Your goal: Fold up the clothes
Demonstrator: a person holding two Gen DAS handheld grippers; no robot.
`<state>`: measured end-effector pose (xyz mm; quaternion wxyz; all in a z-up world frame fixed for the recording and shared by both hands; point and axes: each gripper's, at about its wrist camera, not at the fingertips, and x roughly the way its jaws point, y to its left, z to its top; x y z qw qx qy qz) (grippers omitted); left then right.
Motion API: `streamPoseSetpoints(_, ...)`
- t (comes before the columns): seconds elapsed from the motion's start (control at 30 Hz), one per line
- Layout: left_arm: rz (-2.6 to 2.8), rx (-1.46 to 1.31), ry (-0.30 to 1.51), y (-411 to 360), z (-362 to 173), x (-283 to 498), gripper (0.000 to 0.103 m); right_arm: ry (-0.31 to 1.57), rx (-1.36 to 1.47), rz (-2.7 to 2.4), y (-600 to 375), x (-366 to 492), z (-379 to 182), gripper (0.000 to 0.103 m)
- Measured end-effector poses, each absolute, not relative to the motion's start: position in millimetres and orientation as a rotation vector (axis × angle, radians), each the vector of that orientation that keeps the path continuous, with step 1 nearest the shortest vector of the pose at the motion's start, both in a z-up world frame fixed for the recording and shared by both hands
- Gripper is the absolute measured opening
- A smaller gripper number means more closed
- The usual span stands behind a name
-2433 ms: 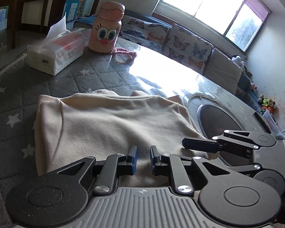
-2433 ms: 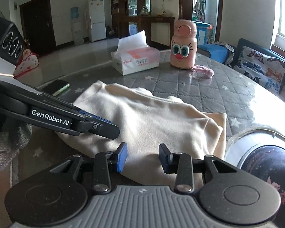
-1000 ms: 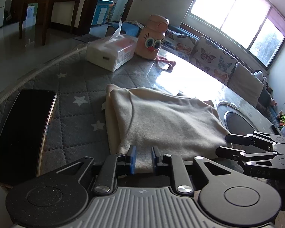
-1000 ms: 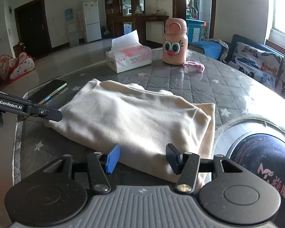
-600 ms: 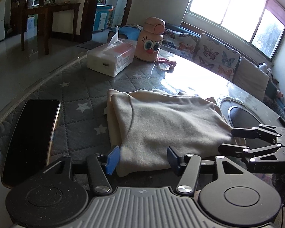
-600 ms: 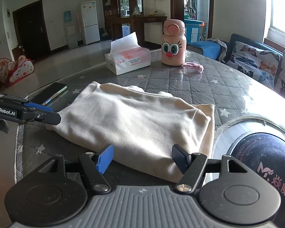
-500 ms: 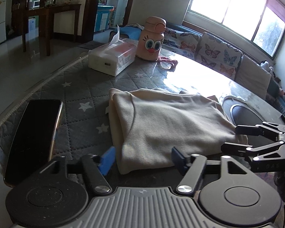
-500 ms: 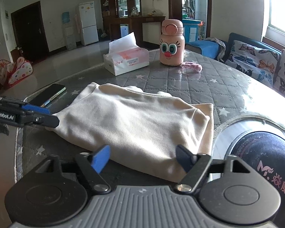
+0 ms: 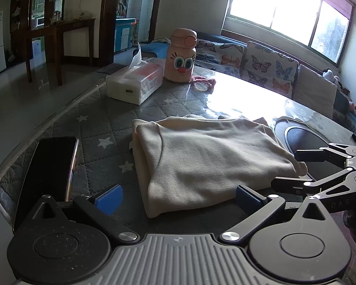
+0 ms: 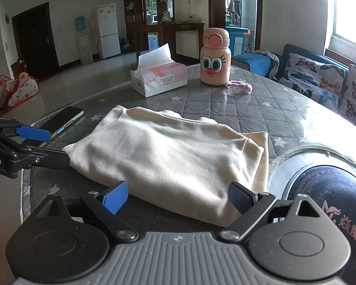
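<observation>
Left tool [image 9: 176, 196] at bottom of left wrist view, fingers wide apart, gripping nothing, blue pad on one side, dark pad on the other, near edge of folded cream garment [image 9: 208, 159] between them. Right tool [image 10: 178, 198] at bottom of right wrist view, also spread wide and holding nothing, near hem of the same garment [image 10: 173, 159] just past its tips. Right tool seen again at right edge of left wrist view [image 9: 294, 166], fingers apart beside garment's right corner. Left tool seen at left edge of right wrist view [image 10: 57, 148], fingers apart, lower one at garment's left corner; touching or not, cannot tell.

Garment folded in a flat rectangle, centre frame in both views, lying on grey quilted star-pattern worktop [image 9: 99, 123]. Black phone [image 9: 47, 175] flat on worktop, lower left of left wrist view, just beside left tool; same phone [image 10: 64, 118] left of garment in right wrist view. Tissue box [image 10: 159, 78] and pink cartoon-face bottle [image 10: 214, 59] upright beyond garment, upper centre, well apart from it. Pink band [image 10: 239, 86] lying just beside bottle. Dark round plate [image 10: 325, 190] at lower right, near garment's right edge.
</observation>
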<state>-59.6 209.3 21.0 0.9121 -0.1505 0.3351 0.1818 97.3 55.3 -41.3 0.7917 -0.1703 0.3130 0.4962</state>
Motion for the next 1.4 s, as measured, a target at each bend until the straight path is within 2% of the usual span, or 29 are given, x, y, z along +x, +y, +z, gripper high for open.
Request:
streamPoseSetpoints(0.1,0.374,-0.305,0.689,207,21,-61,0.103,0.674,-0.365,1.067,55,95,-41,0.094)
streamPoseSetpoints(0.2,0.381,-0.305,0.695,207,20,-62,0.103,0.670,-0.366,1.066,55,92,-41,0.101)
streamPoseSetpoints(1.4,0.431,-0.253,0.710,186,13,-79,0.103,0.661,-0.354,1.030,43,63,-48,0.103)
